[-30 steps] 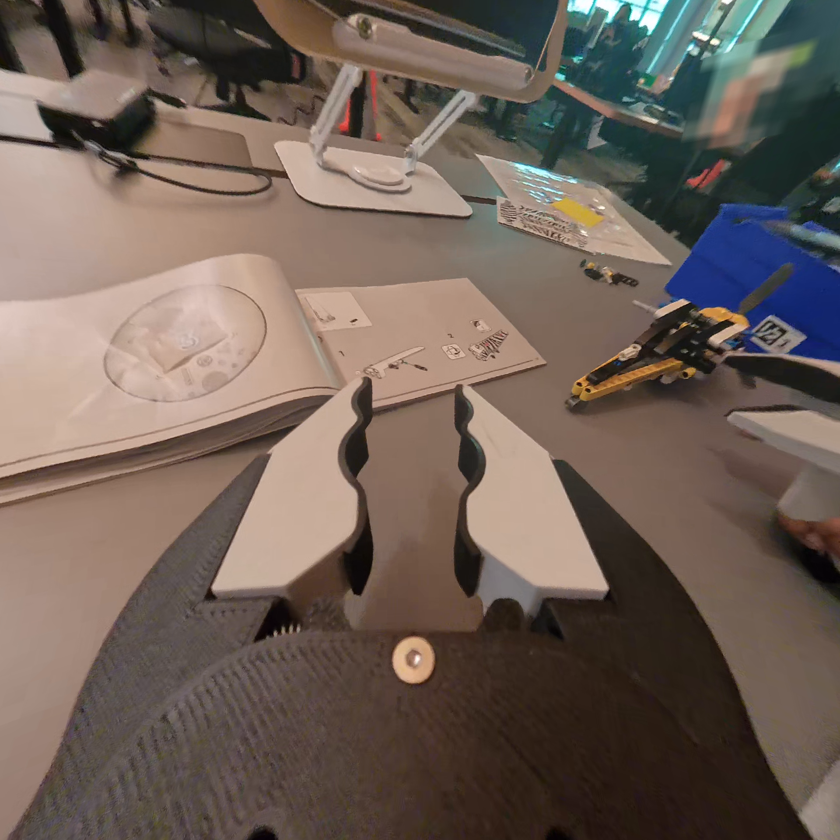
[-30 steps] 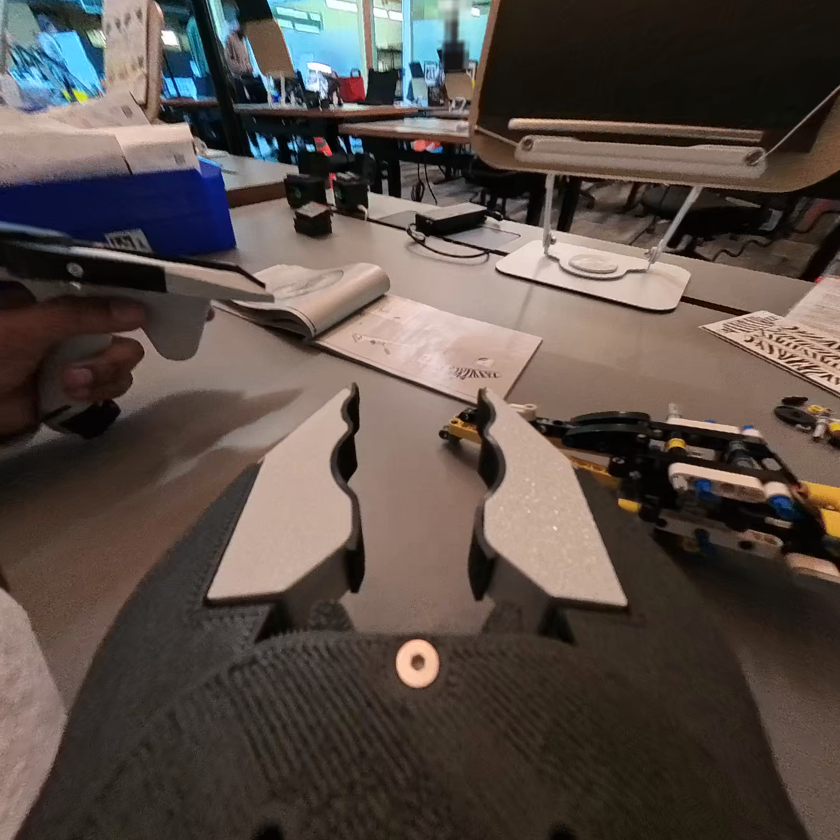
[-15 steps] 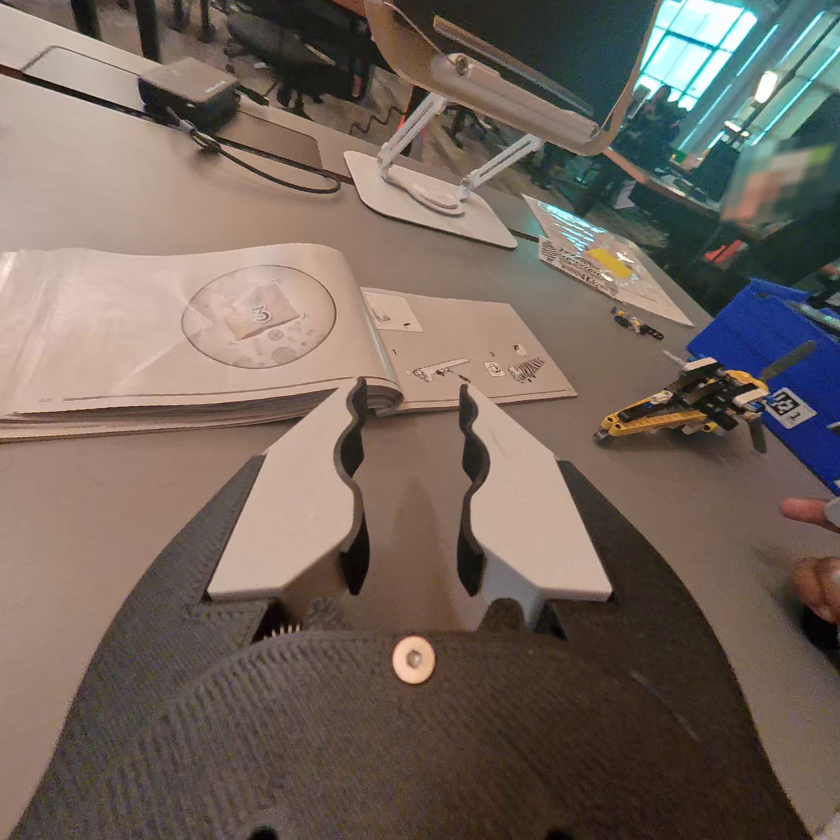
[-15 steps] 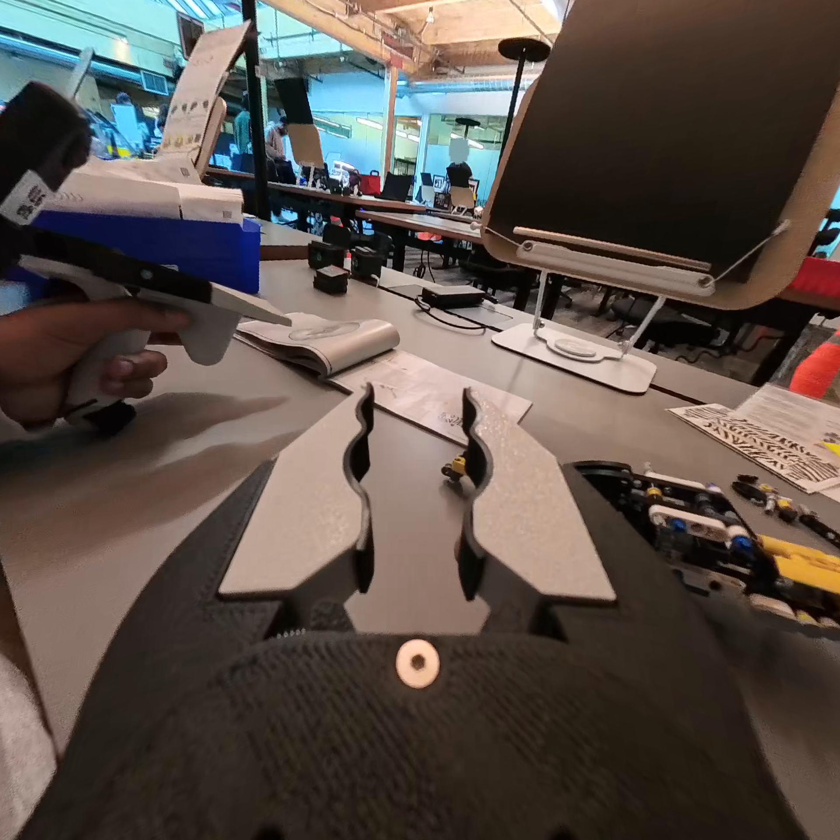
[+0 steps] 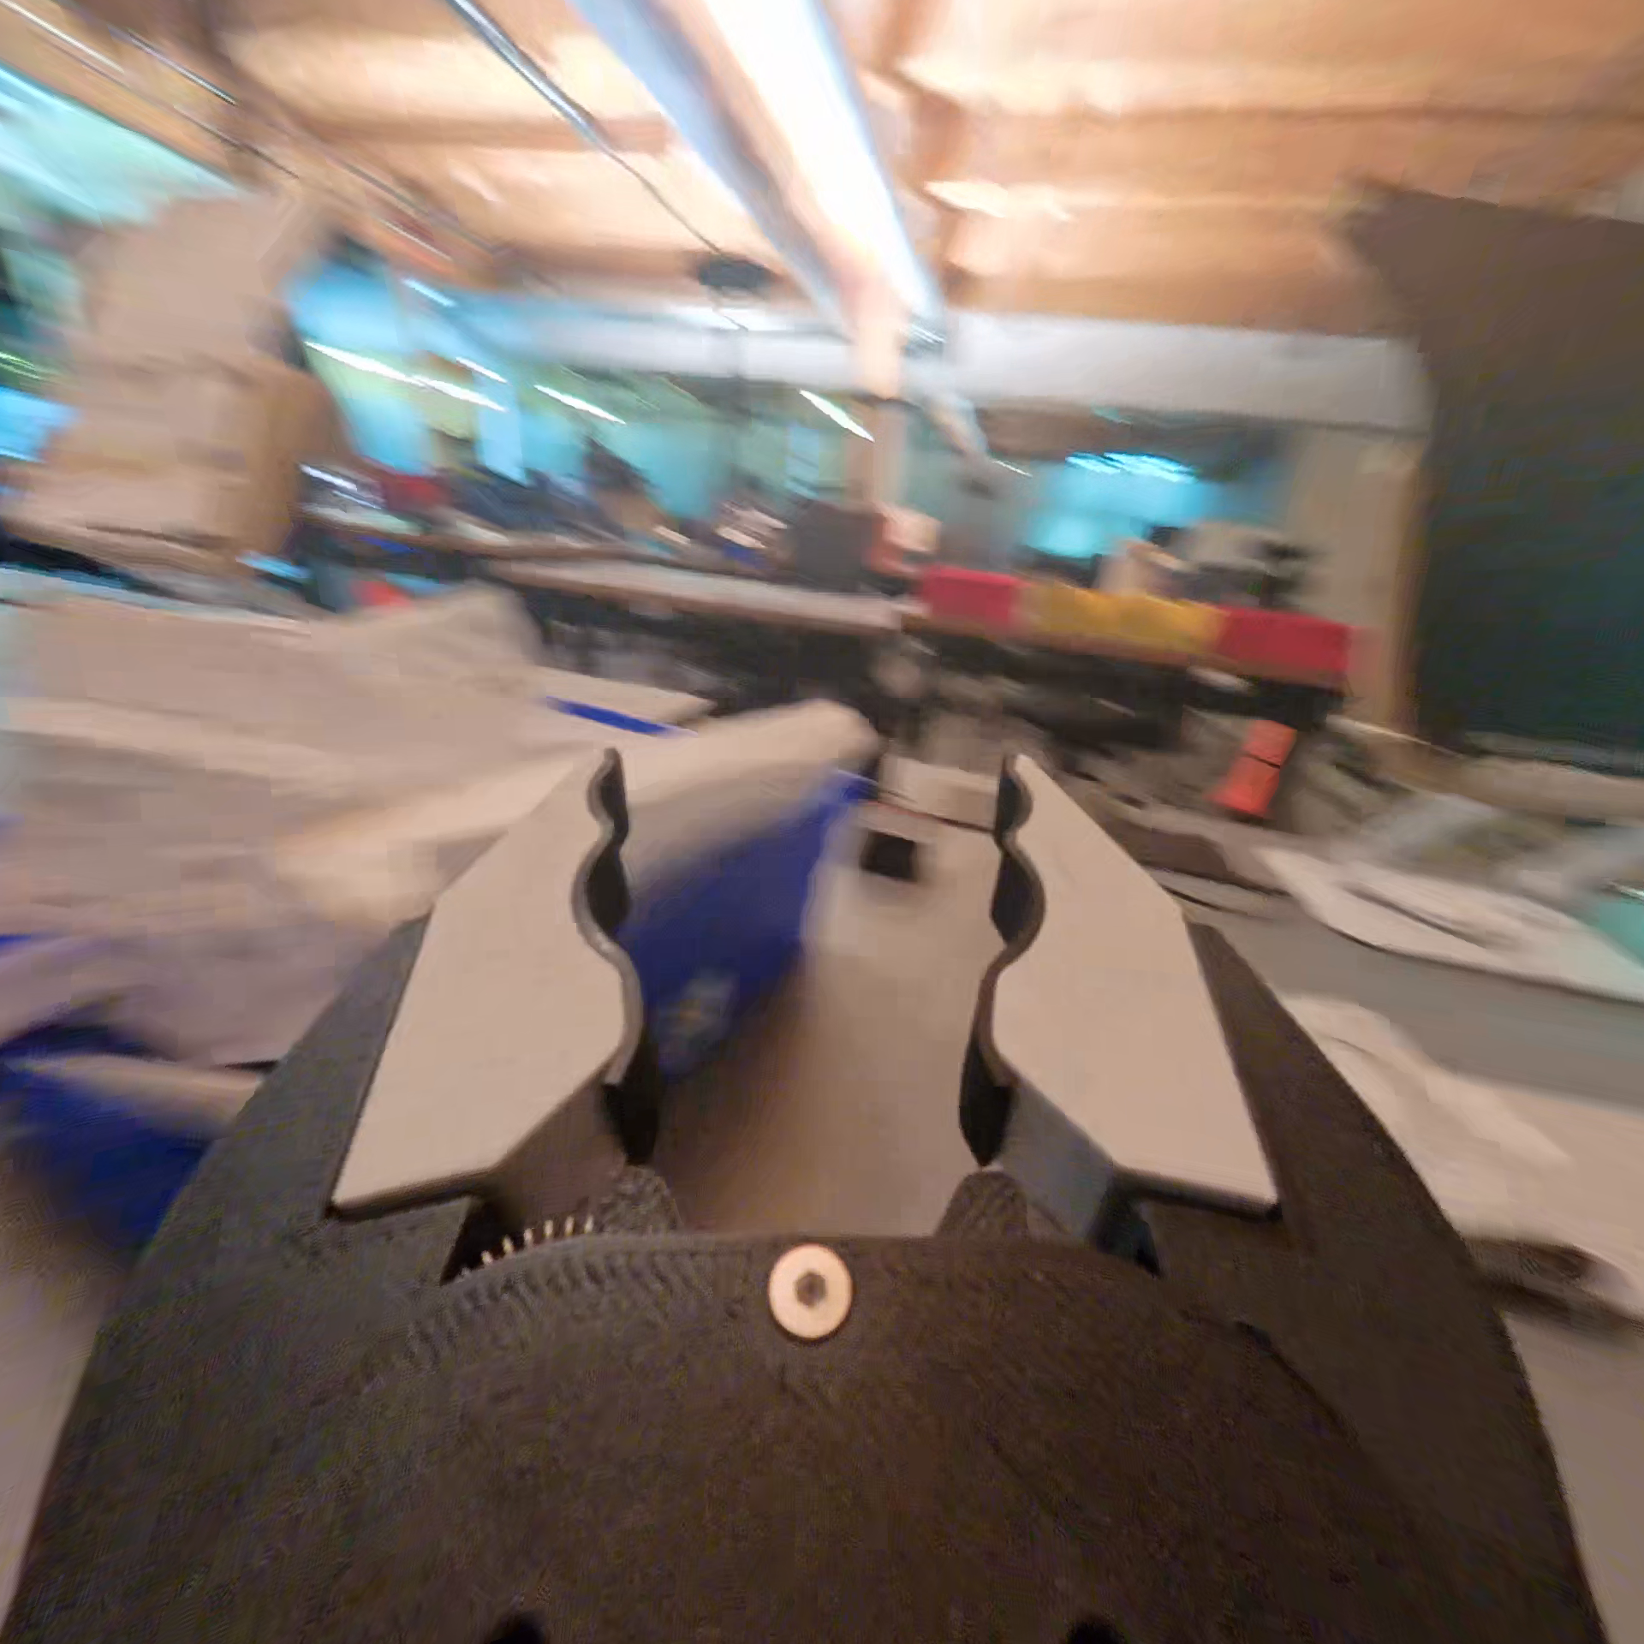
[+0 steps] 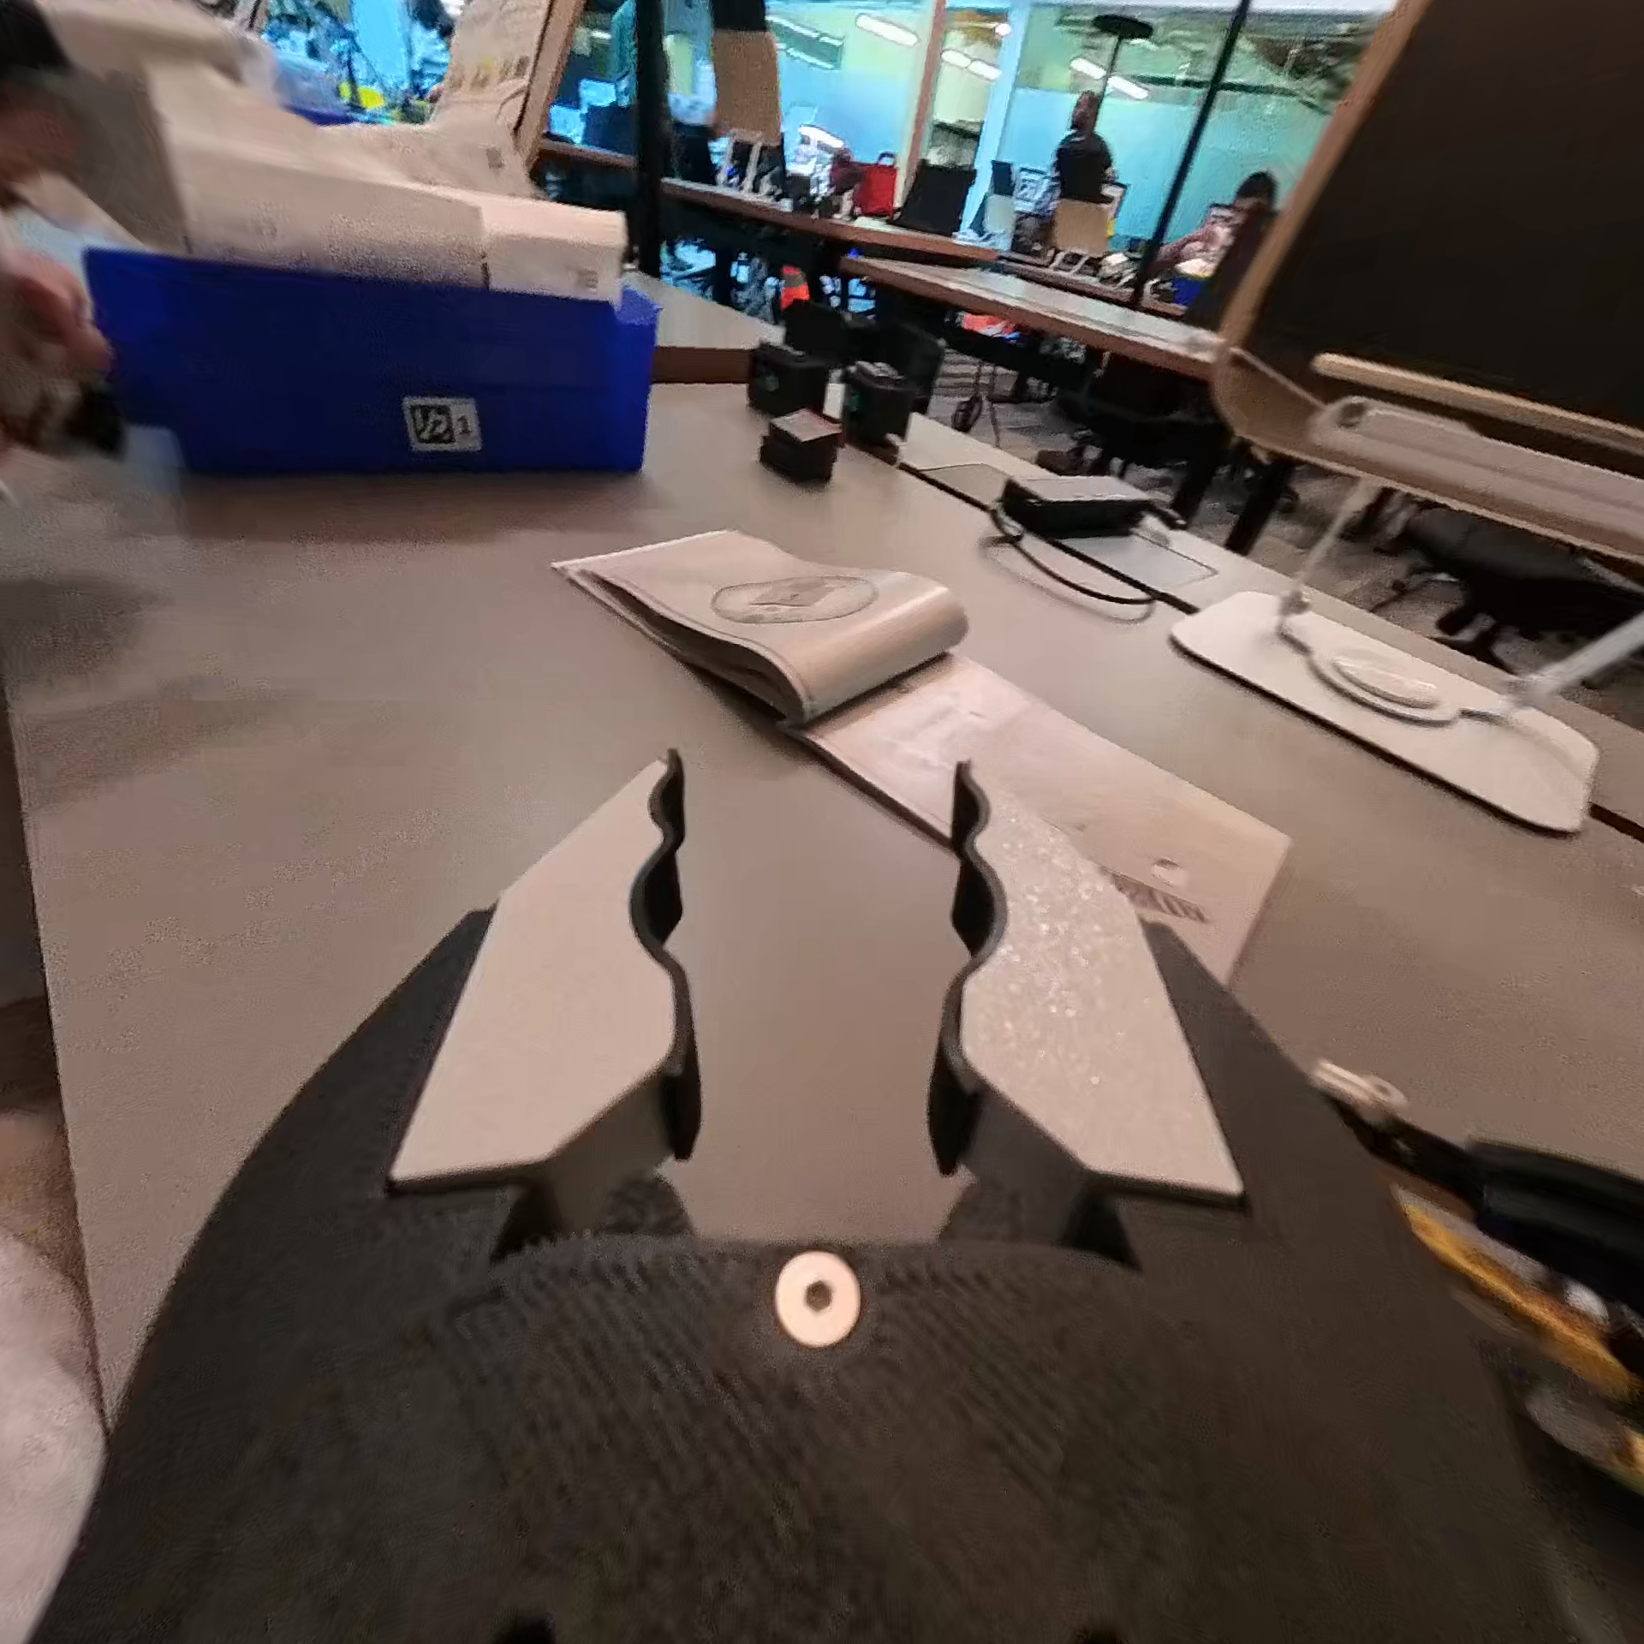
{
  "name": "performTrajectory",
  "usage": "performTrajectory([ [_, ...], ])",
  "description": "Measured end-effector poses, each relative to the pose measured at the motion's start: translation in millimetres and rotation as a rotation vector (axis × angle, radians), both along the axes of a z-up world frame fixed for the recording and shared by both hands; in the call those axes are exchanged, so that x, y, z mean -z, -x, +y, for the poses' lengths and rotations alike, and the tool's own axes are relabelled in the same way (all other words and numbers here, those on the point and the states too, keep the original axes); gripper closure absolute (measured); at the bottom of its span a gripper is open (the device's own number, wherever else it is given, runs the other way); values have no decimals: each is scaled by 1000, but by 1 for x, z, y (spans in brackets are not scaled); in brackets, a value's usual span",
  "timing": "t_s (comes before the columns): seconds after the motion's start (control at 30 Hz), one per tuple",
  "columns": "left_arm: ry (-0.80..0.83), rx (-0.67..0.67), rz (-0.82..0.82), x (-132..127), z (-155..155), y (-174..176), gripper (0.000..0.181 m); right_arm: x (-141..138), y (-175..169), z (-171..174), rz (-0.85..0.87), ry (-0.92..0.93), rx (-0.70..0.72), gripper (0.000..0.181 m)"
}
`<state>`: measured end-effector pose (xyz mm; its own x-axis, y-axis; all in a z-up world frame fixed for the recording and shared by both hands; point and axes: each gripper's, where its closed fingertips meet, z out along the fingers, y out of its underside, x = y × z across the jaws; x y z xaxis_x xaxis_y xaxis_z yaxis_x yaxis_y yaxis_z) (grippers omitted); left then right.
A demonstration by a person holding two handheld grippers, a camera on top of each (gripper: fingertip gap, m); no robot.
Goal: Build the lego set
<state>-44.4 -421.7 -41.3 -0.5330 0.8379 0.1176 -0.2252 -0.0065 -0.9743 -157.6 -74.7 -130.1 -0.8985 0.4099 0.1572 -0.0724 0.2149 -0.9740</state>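
My left gripper (image 5: pixel 809 783) is open and empty; its view is heavily blurred and points up across the room, with the blue bin (image 5: pixel 729 943) just beyond its left finger. My right gripper (image 6: pixel 814 792) is open and empty above the grey table (image 6: pixel 311 712). The open instruction booklet (image 6: pixel 801 623) lies just beyond its fingertips. The yellow and black lego model (image 6: pixel 1530 1245) shows only partly at the right edge, beside the right finger. A hand (image 6: pixel 44 356) shows blurred at the far left by the blue bin (image 6: pixel 374 382).
The blue bin holds white boxes (image 6: pixel 356 196). A white stand base (image 6: pixel 1388 703) with a tilted dark board (image 6: pixel 1468 196) is at the back right. A black power adapter (image 6: pixel 1076 503) and small black blocks (image 6: pixel 805 445) sit behind the booklet.
The left gripper has swung sharply up and toward the blue bin, its jaws opening wider. The right gripper has opened wider and turned left, so the lego model slid to the right edge.
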Motion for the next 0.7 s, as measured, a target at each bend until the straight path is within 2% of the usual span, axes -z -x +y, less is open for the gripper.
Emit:
performTrajectory([
  [0.03,5,-121,16,-4,-31,-32,93,2,-3,-8,0,-8,-20,122],
  [0.1,-67,-291,-24,11,-79,-77,88,6,-10,-23,-9,-29,-62,123],
  [0.13,-127,-273,-72,26,-89,-80,90,7,-13,-30,-15,-30,-79,123],
  [0.17,-197,-187,-117,42,-91,-71,91,6,-16,-37,-25,-22,-97,123],
  [0.2,-279,-90,-154,58,-88,-59,92,6,-19,-42,-39,-14,-114,123],
  [0.23,-338,25,-176,70,-78,-46,110,6,-21,-47,-52,-12,-129,123],
  [0.27,-369,124,-171,74,-67,-35,137,7,-23,-50,-59,-18,-141,123],
  [0.3,-372,120,-147,73,-66,-35,155,9,-24,-52,-58,-29,-144,122],
  [0.33,-356,115,-131,71,-64,-35,181,9,-24,-52,-57,-31,-141,122],
  [0.47,-249,279,-248,72,-29,-13,181,0,-19,-45,-74,41,-121,128],
  [0.6,-208,423,-304,73,11,14,181,-1,-17,-44,-95,60,-124,130],
  [0.7,-130,461,-340,72,31,26,181,1,-19,-46,-92,40,-130,130],
])
